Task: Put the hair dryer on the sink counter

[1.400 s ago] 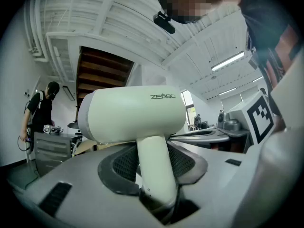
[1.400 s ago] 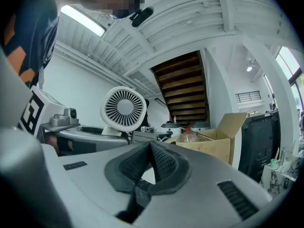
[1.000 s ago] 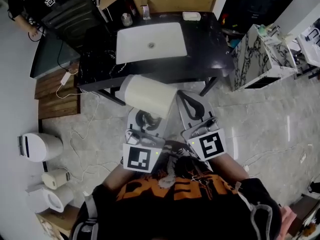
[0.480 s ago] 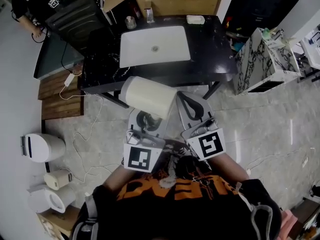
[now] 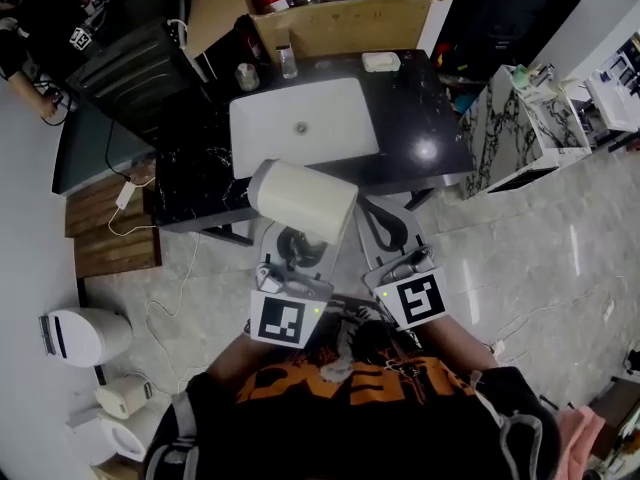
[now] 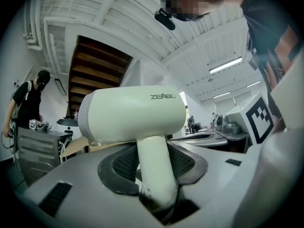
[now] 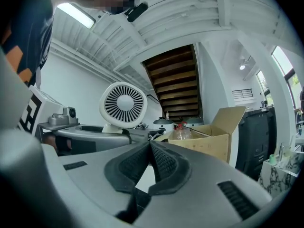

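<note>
Hair dryer (image 6: 133,115), smooth cream barrel, sits gripped in left gripper (image 5: 292,248) jaws; right gripper (image 7: 150,150) jaws meet empty near glossy black bench (image 5: 420,118).

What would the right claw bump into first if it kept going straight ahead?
Probably the open brown cardboard box behind the black sink counter. The right claw seems to aim above the counter, but depth is unclear.

The cream hair dryer (image 5: 302,200) is off the black counter (image 5: 425,118), near its front edge. Its handle is clamped between the left hand-held gripper's (image 6: 154,170) pads, with the barrel lying crosswise on top.
</note>
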A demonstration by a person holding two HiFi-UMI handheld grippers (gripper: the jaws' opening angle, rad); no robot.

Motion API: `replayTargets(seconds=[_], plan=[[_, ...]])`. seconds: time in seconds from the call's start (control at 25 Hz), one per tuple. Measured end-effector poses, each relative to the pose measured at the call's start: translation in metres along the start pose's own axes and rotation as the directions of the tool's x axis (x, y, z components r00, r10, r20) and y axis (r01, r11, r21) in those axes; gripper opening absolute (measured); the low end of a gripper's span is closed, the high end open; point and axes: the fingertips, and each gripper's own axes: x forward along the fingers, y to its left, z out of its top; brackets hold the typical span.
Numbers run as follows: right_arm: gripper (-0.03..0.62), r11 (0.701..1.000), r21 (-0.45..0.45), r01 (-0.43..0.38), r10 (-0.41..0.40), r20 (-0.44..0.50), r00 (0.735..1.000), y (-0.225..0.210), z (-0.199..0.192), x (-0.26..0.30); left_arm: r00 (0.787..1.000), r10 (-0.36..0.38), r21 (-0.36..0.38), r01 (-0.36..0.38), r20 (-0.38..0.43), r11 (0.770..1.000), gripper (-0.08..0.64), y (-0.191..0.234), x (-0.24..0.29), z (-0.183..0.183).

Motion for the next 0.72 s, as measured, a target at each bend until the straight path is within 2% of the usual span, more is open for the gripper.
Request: replayTargets(seconds=[0.2, 0.48, 0.72], plan=[[0.014, 1.000, 0.002, -0.001, 0.001, -0.033, 0.999, 0.015, -0.011, 0.075, 1.000, 0.000, -0.023, 0.000, -0.013, 1.000, 0.183, 0.074, 0.011, -0.009], [0.014, 0.999, 0.001, -0.040, 0.040, -0.073, 0.996, 0.052, -0.019, 0.186, 0.999, 0.049, -0.048, -0.049, -0.014, 0.998, 0.183, 0.200, 0.014, -0.014], [0.014, 0.996, 0.015, -0.093, 0.094, -0.103, 0.990, 0.094, -0.031, 0.272, 0.993, 0.101, -0.066, -0.105, -0.065, 0.992, 0.183, 0.299, -0.003, -0.033]])
